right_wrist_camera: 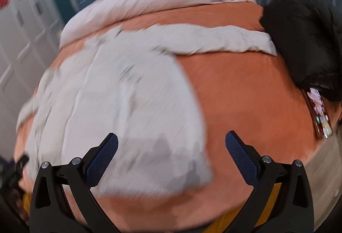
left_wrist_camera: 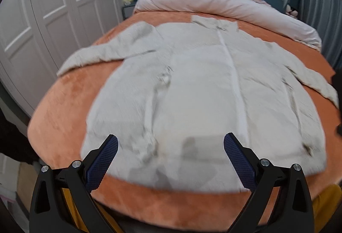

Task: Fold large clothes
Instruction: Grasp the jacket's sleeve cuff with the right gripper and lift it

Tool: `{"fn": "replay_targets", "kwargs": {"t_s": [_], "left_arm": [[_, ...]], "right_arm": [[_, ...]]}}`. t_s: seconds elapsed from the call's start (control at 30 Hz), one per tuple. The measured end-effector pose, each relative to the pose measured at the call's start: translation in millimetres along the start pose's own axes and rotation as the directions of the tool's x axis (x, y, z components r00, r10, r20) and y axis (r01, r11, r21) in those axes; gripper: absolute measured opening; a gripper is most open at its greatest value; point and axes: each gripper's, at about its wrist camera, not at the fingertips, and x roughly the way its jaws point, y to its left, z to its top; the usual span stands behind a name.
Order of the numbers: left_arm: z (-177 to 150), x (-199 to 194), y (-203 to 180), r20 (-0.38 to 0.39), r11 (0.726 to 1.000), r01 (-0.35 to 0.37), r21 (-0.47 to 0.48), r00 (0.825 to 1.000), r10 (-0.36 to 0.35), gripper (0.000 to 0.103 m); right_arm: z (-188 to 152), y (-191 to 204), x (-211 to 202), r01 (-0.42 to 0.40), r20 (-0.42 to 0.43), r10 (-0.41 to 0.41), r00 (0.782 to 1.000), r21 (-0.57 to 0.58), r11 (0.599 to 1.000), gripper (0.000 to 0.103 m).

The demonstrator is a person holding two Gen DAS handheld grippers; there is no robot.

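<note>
- We hold our left gripper [left_wrist_camera: 171, 154] with jaws apart, empty, above the near hem of the cream-white long-sleeved fabric coat [left_wrist_camera: 203, 87].
- Our right gripper [right_wrist_camera: 171, 154] is likewise spread, over the coat's right corner on the orange plush bedspread [right_wrist_camera: 245, 87].

One pale coat [left_wrist_camera: 205, 92] lies on one bed [left_wrist_camera: 64, 104] with an orange cover, its two sleeves spread toward 10 and 3 o'clock. One pink duvet [left_wrist_camera: 224, 2] is bunched at 12 o'clock. One black garment [right_wrist_camera: 303, 45] and one phone [right_wrist_camera: 319, 113] sit at 3 o'clock in the right view. Two tongs show, left tongs [left_wrist_camera: 171, 147] and right tongs [right_wrist_camera: 172, 146], each with two blue pads spread apart.
</note>
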Motion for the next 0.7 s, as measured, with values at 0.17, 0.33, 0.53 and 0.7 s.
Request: {"fn": "replay_targets", "kwargs": {"t_s": [0.17, 0.33, 0.53, 0.7], "left_arm": [[37, 20, -3, 0.005, 0.998, -0.036, -0.047, 0.999, 0.037, 0.097], [73, 44, -11, 0.001, 0.996, -0.020, -0.081, 1.000, 0.020, 0.097], [106, 70, -22, 0.012, 0.995, -0.044, -0.084, 0.999, 0.045, 0.097], [123, 94, -35, -0.021, 0.998, -0.038, -0.057, 0.999, 0.037, 0.097]], "right_arm": [[62, -67, 47, 0.031, 0.001, -0.032, 1.000, 0.143, 0.989, 0.098], [109, -126, 98, 0.105, 0.018, -0.112, 0.994, 0.226, 0.968, 0.098], [146, -174, 145, 0.130, 0.015, -0.142, 0.990, 0.332, 0.934, 0.098], [160, -198, 175, 0.109, 0.015, -0.127, 0.992, 0.429, 0.897, 0.098]]}}
